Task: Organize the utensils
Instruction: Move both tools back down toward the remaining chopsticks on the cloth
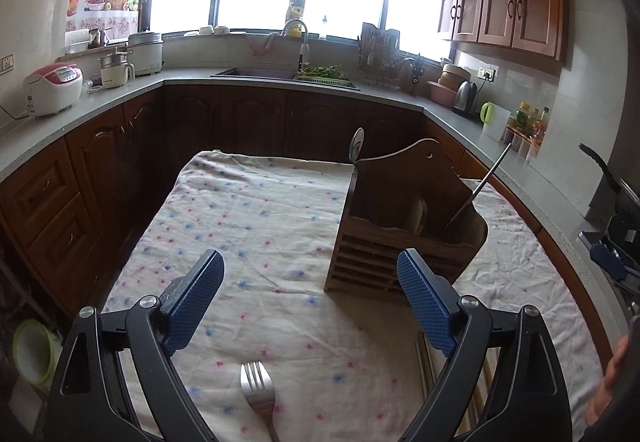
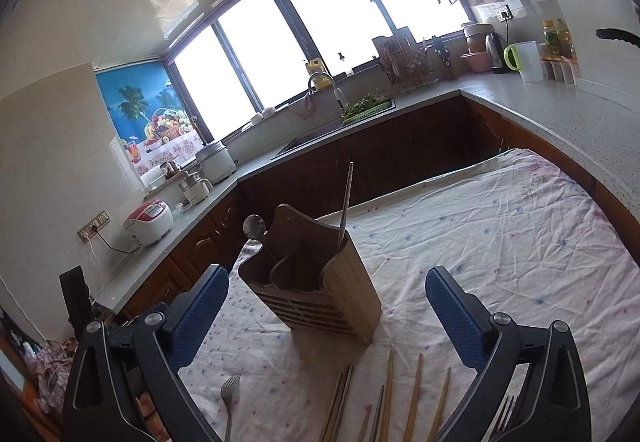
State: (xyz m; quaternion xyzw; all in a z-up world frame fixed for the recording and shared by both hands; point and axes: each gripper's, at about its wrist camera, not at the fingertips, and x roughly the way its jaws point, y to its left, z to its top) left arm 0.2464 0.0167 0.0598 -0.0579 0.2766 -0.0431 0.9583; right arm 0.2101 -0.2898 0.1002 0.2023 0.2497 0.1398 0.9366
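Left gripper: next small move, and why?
Probably lower the left gripper onto the silver metal fork lying on the floral cloth just below its fingers. Its jaws are open and empty, and the wooden utensil holder already holds a spoon and a metal chopstick, so the fork looks closest.
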